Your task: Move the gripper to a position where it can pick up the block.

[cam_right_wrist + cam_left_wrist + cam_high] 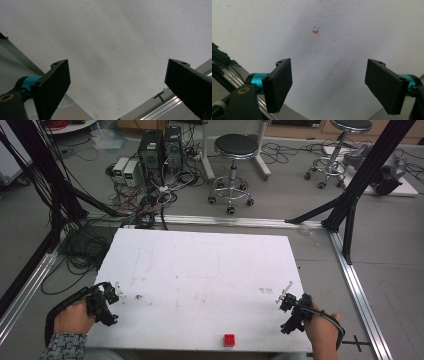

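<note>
- Left hand (pixel 74 316): at the near-left corner of the white table (pixel 200 270), holding the left gripper (pixel 111 302) over the table's left edge. In the left gripper view the gripper (pixel 328 86) has its jaws spread wide with nothing between them.
- Orange smear (pixel 315 31) with small blue specks: seen on the white surface ahead of the jaws in the left gripper view; the high view gives only a faint dark mark (pixel 138 297) near that gripper.
- Red block (pixel 229 339): seen in the high view, alone at the table's near edge, between the two grippers and well apart from both.
- Right gripper (pixel 286 307): held by the right hand (pixel 322 332) at the near-right corner; its own view (pixel 116 87) shows the jaws wide apart and empty over bare table.
- Black cross mark (pixel 159 95): on the floor beyond the table's edge, beside an aluminium rail (pixel 160 107).
- Surroundings, high view: cables, computer towers (pixel 160 150) and two stools (pixel 235 150) on the floor behind the table.
</note>
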The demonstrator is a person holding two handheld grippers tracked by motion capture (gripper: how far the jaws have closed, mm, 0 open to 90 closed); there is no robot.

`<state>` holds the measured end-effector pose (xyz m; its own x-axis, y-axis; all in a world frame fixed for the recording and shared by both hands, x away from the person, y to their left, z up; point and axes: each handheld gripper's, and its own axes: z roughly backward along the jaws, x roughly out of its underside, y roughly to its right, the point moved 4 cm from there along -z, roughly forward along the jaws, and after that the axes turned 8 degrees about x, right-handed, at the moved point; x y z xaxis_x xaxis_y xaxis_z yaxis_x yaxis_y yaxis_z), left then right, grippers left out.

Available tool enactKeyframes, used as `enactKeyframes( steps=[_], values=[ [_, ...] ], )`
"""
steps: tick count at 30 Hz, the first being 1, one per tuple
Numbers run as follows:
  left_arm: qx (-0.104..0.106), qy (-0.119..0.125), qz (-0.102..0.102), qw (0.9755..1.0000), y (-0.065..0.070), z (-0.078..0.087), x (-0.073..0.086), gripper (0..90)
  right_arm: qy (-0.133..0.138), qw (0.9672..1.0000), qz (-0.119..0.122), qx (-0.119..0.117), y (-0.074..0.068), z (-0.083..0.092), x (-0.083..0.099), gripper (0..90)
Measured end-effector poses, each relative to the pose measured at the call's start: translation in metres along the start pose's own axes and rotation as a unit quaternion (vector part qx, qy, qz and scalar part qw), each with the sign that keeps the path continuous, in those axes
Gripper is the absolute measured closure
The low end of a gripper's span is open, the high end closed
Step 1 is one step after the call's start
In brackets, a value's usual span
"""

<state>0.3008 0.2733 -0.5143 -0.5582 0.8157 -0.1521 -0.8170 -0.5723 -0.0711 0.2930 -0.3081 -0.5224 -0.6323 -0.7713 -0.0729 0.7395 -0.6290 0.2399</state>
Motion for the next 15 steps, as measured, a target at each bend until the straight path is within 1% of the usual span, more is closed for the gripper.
enactKeyframes(
  steps=[5, 10, 15],
  values=[
    [0.002, -0.002, -0.001, 1.0000, -0.0002, 0.0012, -0.0001, 22.3, 0.000, 1.0000, 0.001, -0.001, 0.0013, 0.0012, 0.0018, 5.6],
    [0.003, 0.000, 0.000, 1.0000, 0.0000, 0.0012, -0.0004, 22.3, 0.001, 1.0000, -0.006, 0.000, 0.0018, 0.0024, 0.0030, 5.7],
    [-0.001, 0.002, -0.001, 1.0000, -0.0003, 0.0018, -0.0003, 22.2, 0.002, 1.0000, -0.001, 0.001, 0.0018, 0.0035, 0.0025, 5.6]
  ],
)
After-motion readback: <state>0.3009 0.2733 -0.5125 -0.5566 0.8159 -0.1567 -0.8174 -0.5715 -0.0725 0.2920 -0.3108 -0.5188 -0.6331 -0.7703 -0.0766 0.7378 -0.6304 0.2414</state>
